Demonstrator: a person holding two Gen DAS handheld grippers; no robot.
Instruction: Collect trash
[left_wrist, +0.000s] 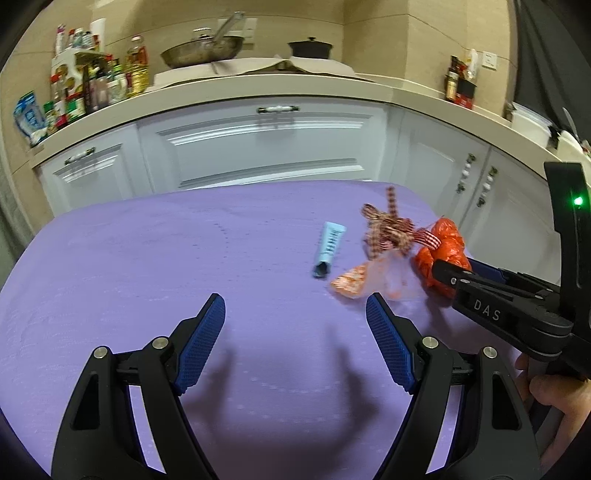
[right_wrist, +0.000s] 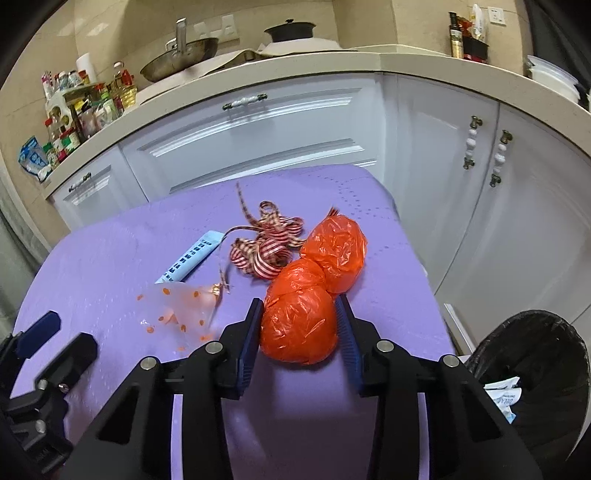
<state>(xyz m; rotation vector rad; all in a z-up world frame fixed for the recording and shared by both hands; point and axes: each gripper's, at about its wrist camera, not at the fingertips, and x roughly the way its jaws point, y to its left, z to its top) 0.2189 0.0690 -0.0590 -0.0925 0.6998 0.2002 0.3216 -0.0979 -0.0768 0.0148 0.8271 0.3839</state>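
Note:
On the purple tablecloth (right_wrist: 110, 258) lies a crumpled orange plastic bag (right_wrist: 299, 325), bunched into two lumps. My right gripper (right_wrist: 297, 300) has its blue pads against both sides of the nearer lump, shut on it. Beyond it lie a red-and-white striped ribbon (right_wrist: 269, 243), a pale blue tube (right_wrist: 194, 256) and a clear wrapper with orange dots (right_wrist: 184, 310). In the left wrist view my left gripper (left_wrist: 294, 299) stands open over bare cloth, with the tube (left_wrist: 328, 245), wrapper (left_wrist: 365, 278), ribbon (left_wrist: 388, 229) and orange bag (left_wrist: 443, 243) ahead and to its right.
A bin with a black liner (right_wrist: 535, 369) stands below the table's right edge, with white packets inside. White kitchen cabinets (right_wrist: 295, 122) run behind the table. Their counter carries a wok (right_wrist: 177, 55), a black pot (right_wrist: 291, 29) and several bottles (right_wrist: 92, 103).

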